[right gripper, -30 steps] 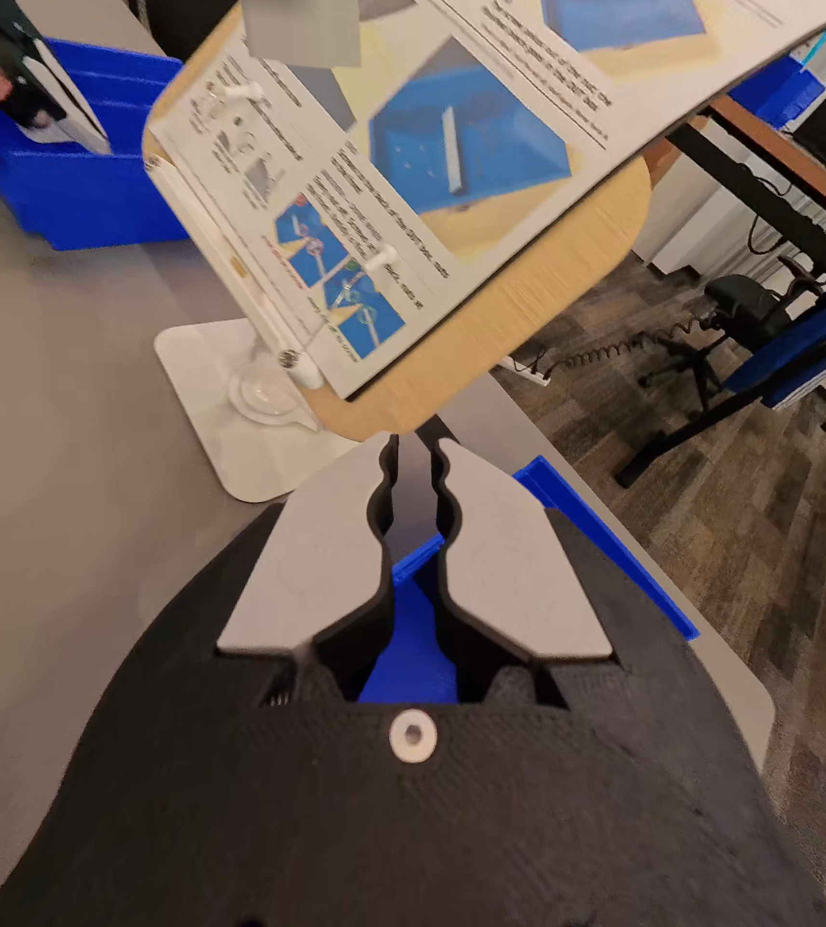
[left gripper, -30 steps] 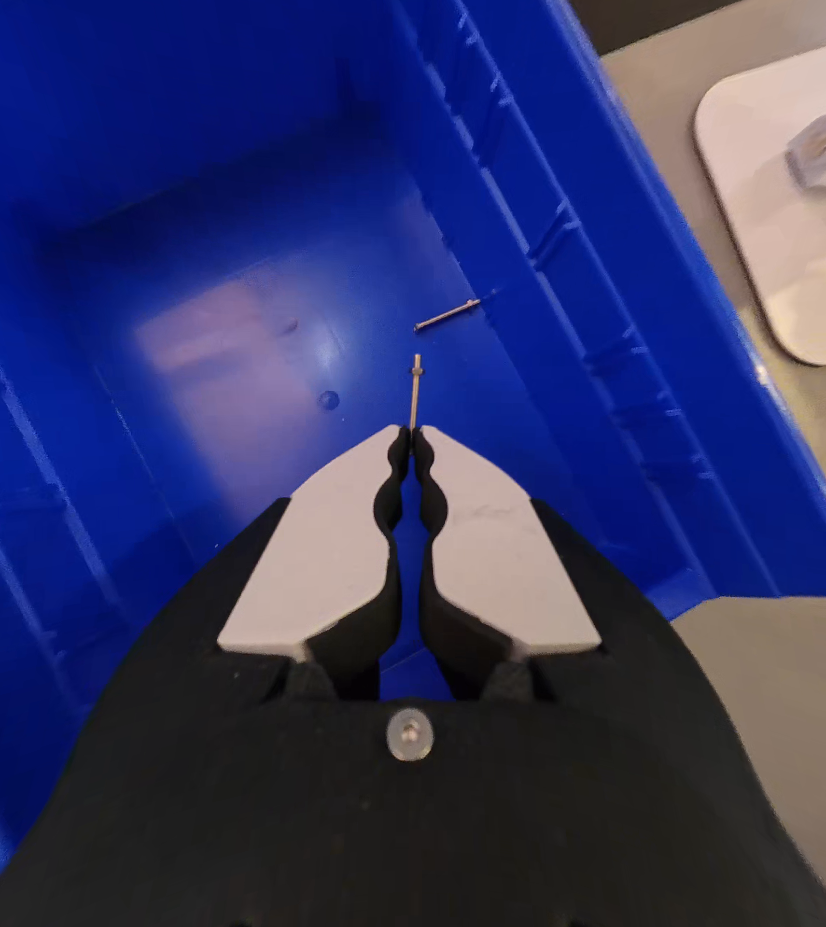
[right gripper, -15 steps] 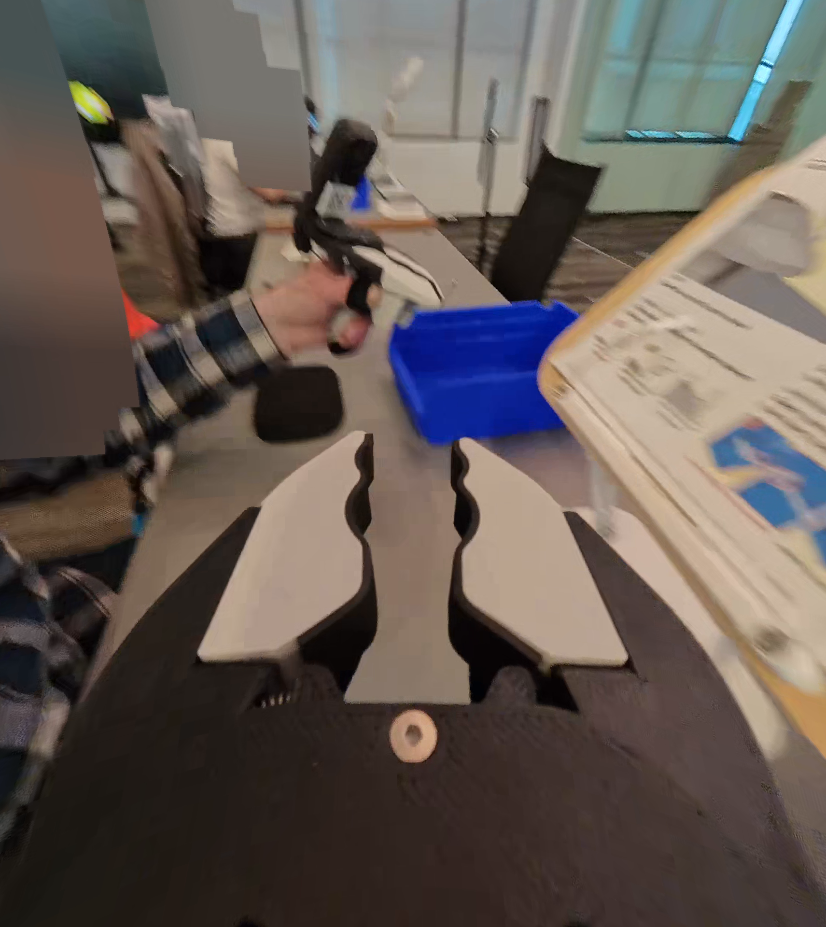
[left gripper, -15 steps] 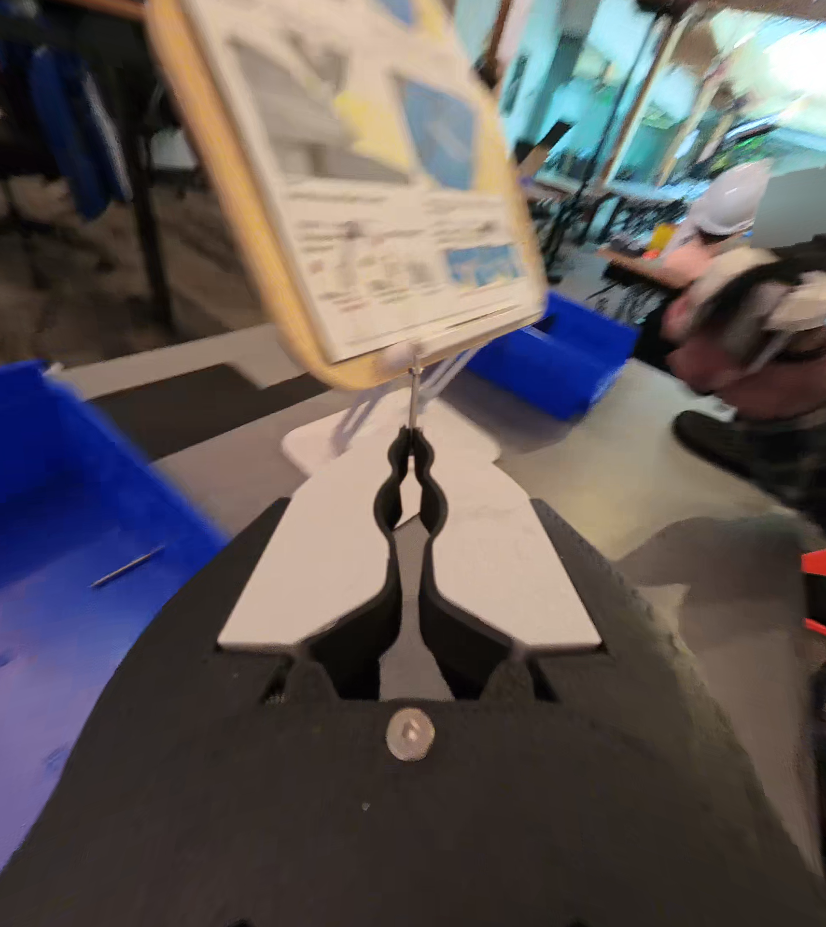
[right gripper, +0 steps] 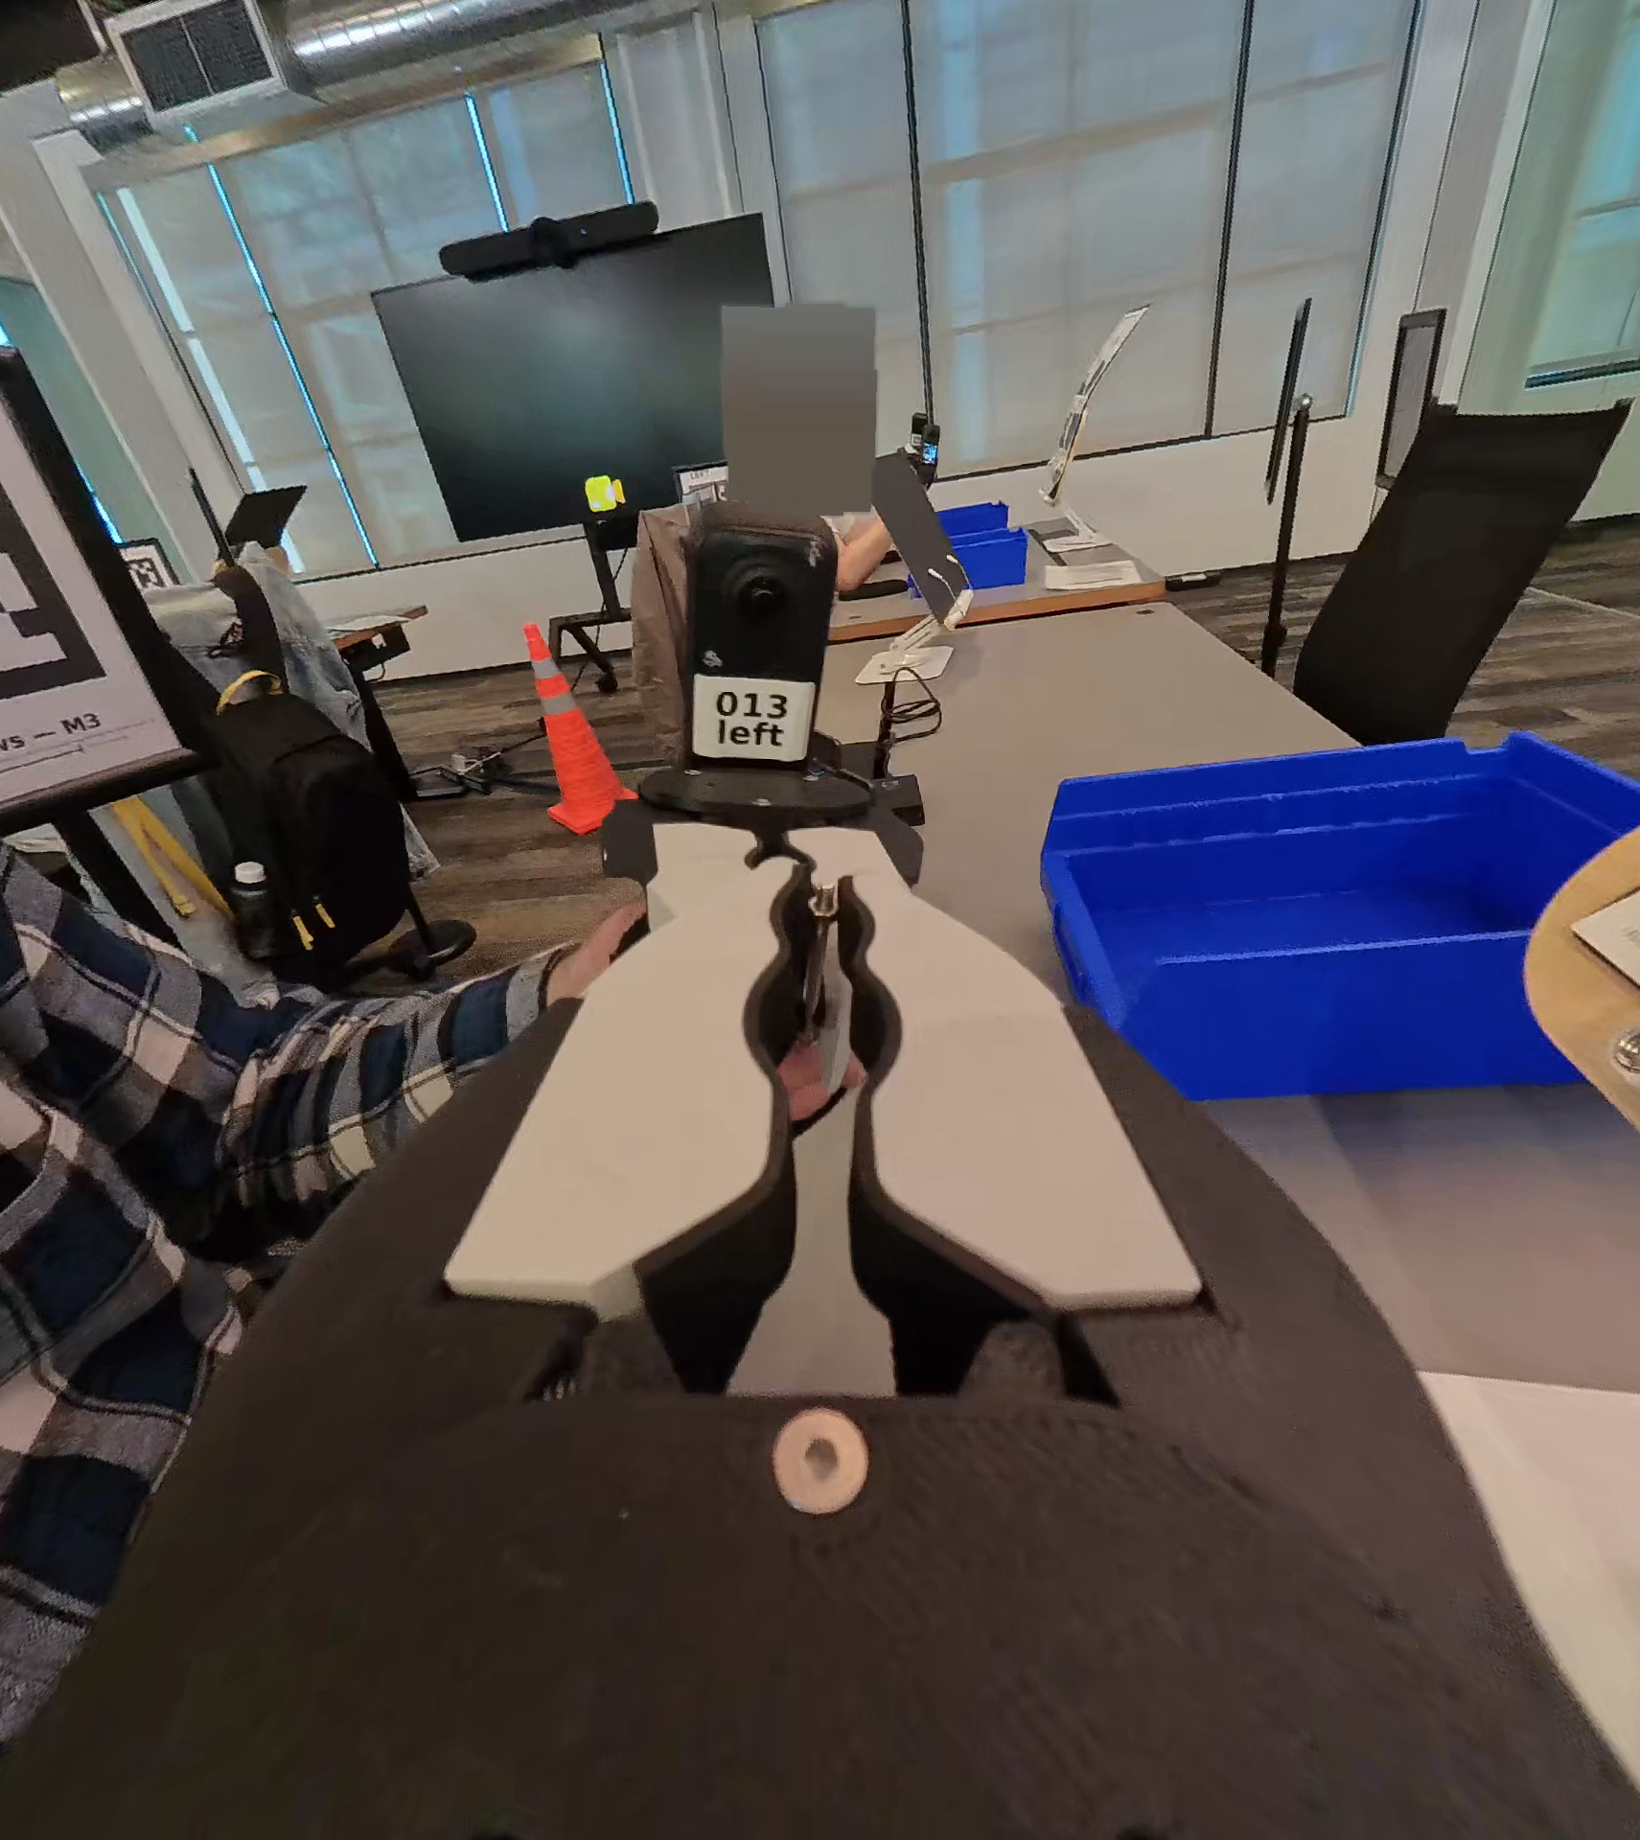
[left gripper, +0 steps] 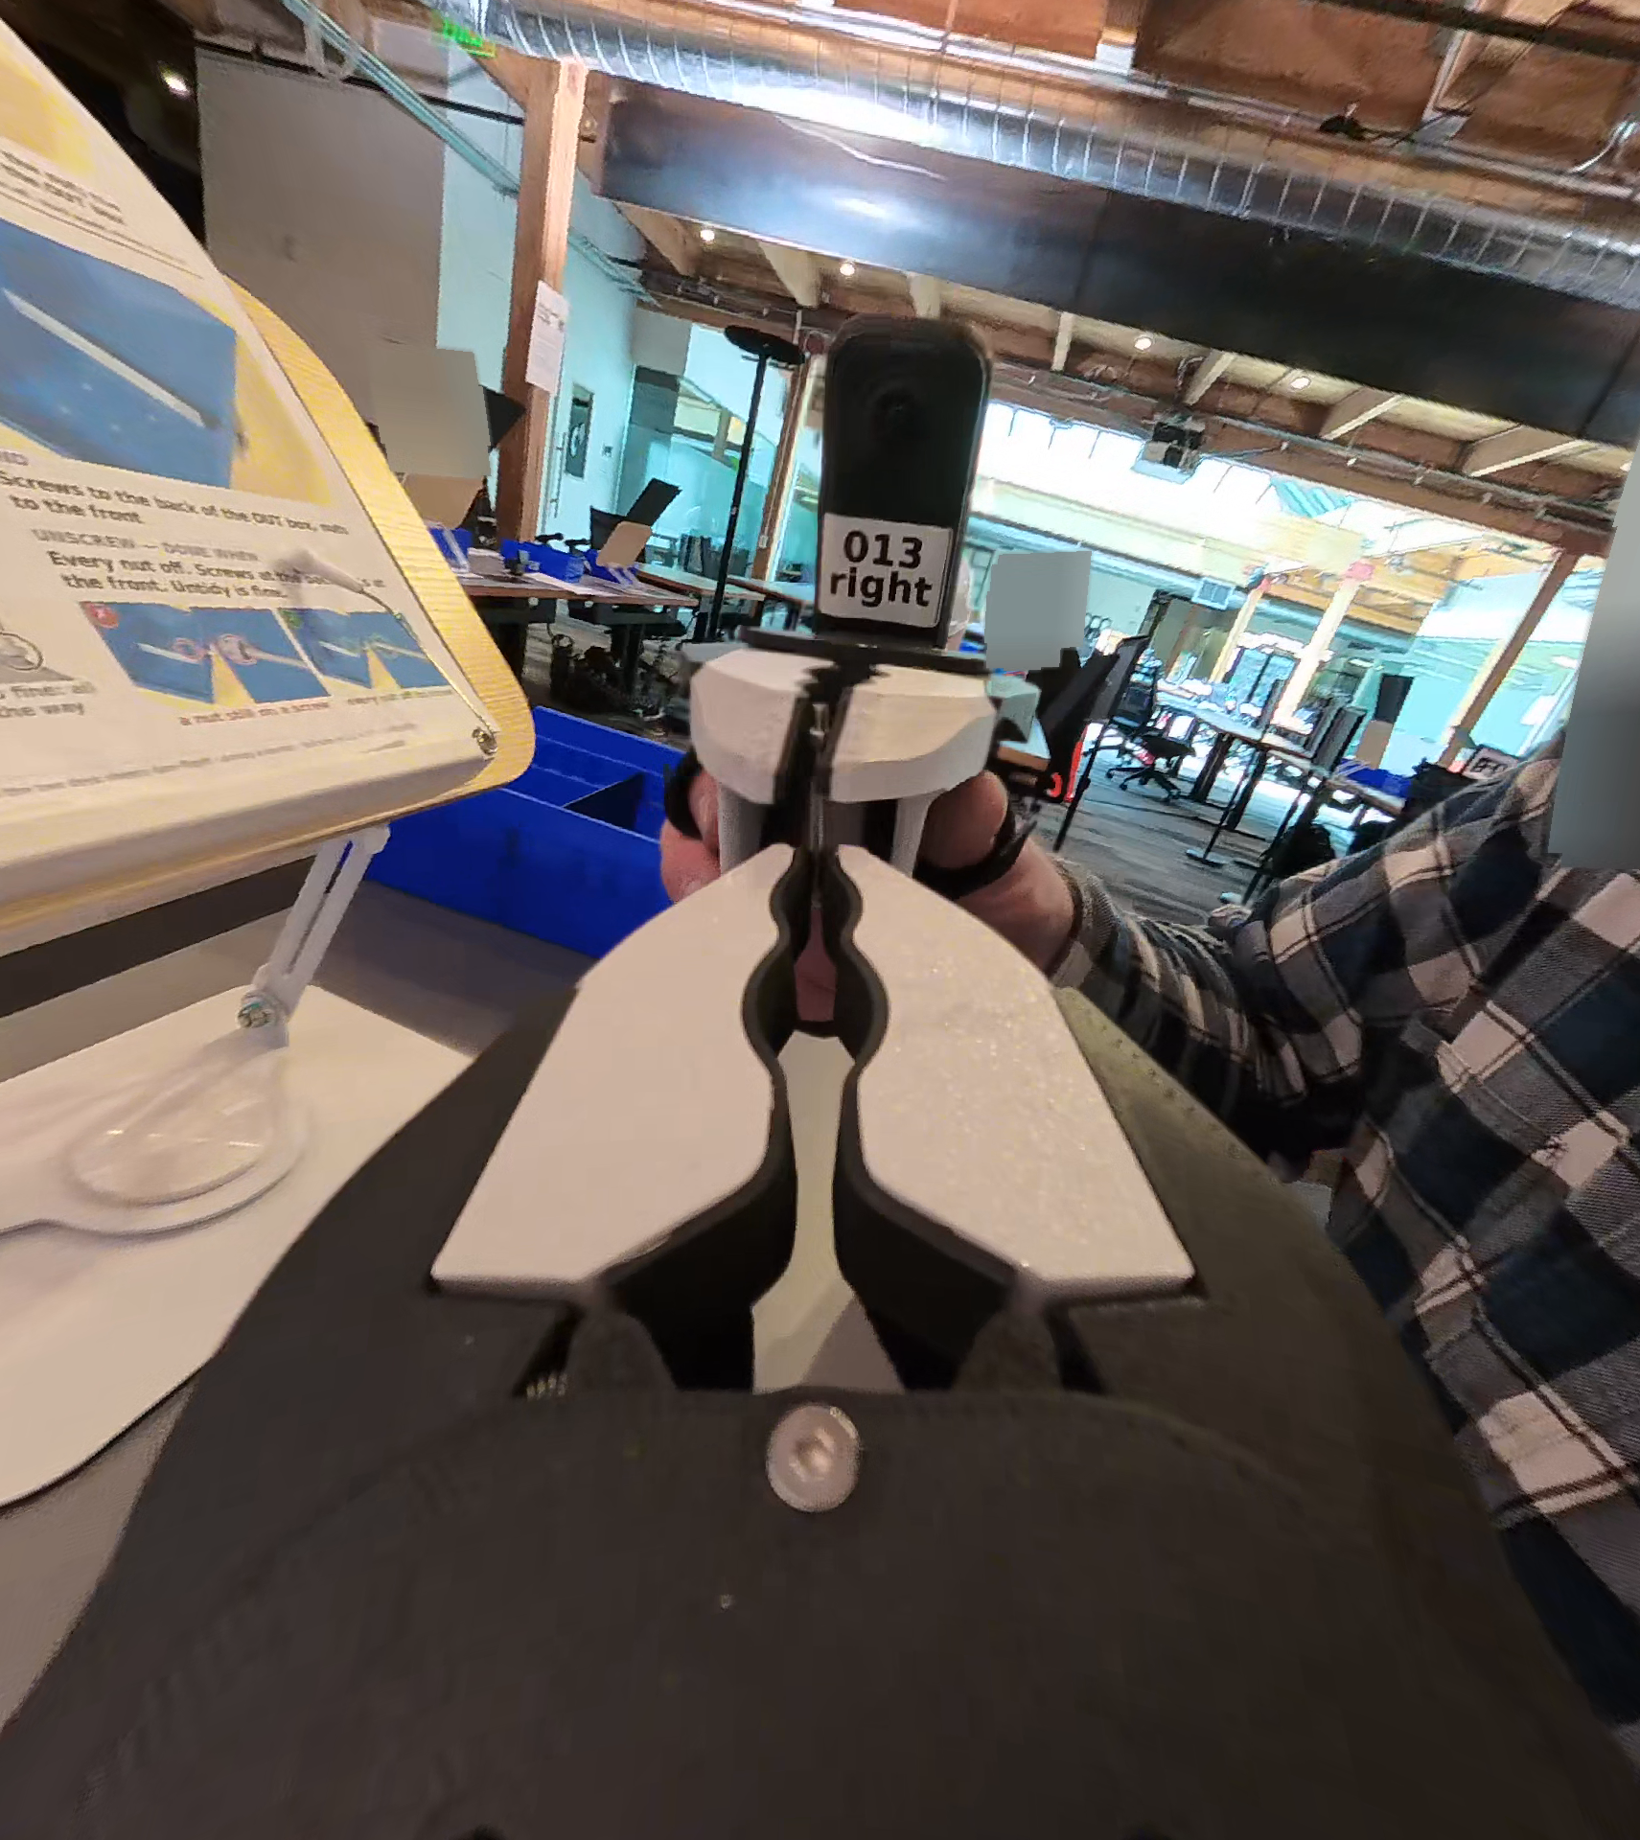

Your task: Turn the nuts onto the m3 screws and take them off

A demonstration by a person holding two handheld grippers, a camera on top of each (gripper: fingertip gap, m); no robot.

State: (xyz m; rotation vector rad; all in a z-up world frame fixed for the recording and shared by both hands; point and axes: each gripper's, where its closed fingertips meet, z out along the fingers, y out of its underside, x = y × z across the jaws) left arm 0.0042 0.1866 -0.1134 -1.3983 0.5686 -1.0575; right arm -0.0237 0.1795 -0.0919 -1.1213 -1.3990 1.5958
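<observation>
A second ago the left gripper (left gripper: 814, 876) held the thin metal screw (right gripper: 824, 936) over a blue bin (right gripper: 1313, 956); now both grippers meet tip to tip above the desk (right gripper: 1094, 697). The left gripper is clamped on the screw's shank. The right gripper (right gripper: 821, 901) is closed around its nut end. The threads are too fine to make out.

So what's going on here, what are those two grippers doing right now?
A person in a plaid shirt holds the two grippers tip to tip above a grey table. The left gripper is shut on a thin metal screw, which sticks out from its fingers. The right gripper faces it, its fingers closed around the screw's far end, where a small nut sits. Blue bins and an instruction board on a stand are nearby.
</observation>
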